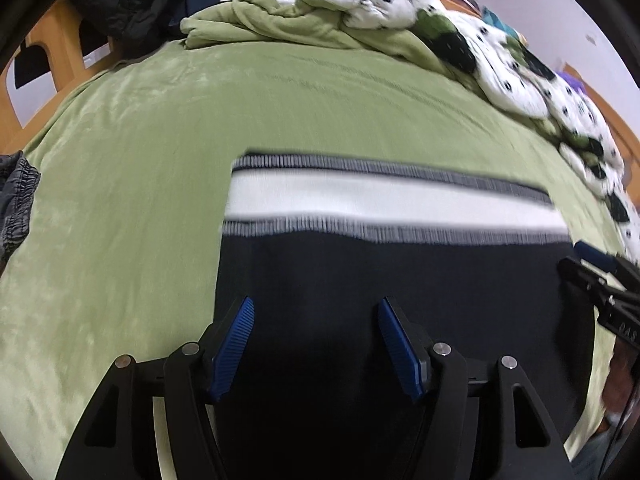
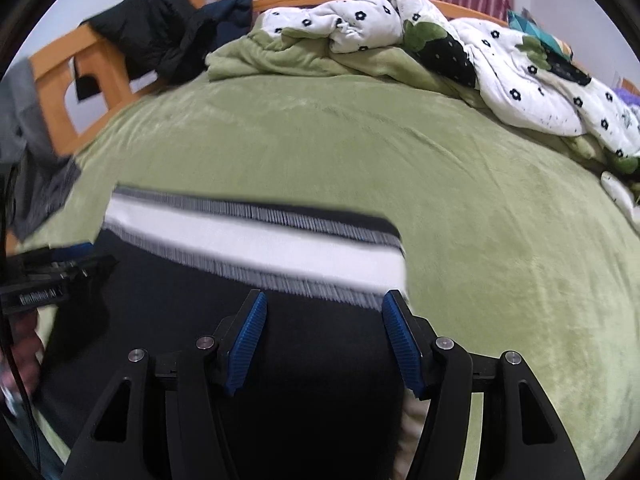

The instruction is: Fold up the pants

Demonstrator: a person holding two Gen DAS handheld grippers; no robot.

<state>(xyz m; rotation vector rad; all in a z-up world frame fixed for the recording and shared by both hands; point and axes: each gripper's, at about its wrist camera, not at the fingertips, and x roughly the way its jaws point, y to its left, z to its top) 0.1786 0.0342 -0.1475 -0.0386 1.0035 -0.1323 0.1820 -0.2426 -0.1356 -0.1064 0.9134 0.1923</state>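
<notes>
1. The dark navy knit pants with a white band edged in grey ribbing (image 1: pixel 384 280) lie flat on the green plush bedspread (image 1: pixel 160 200), on the near half of the bed. The banded end is the far edge; the dark cloth runs near, passing under both tools.

2. The band's long axis runs left to right across the bed. The garment's own length appears to run near to far, though its near end is hidden below the frames.

3. The left tongs (image 1: pixel 316 348) hang over the dark cloth towards its left side, blue pads (image 1: pixel 236 344) spread apart, nothing between them. Contact with the cloth cannot be told.

4. The right tongs (image 2: pixel 324 340) are likewise released, empty, over the right side of the cloth; the right pad sits just at the garment's right edge.

5. Judgement: both tongs stand about equally near to the band, which lies just beyond their tips. The next move depends on reaching far for that edge or taking the near cloth.

6. No containers in view.

7. Surroundings: a rumpled white quilt with black flower print (image 2: pixel 500 64) heaped at the far right; a black padded jacket (image 2: pixel 160 32) draped on the orange wooden bed frame (image 2: pixel 60 92) at far left; a crumpled grey garment (image 1: pixel 16 200) at the left edge.
</notes>
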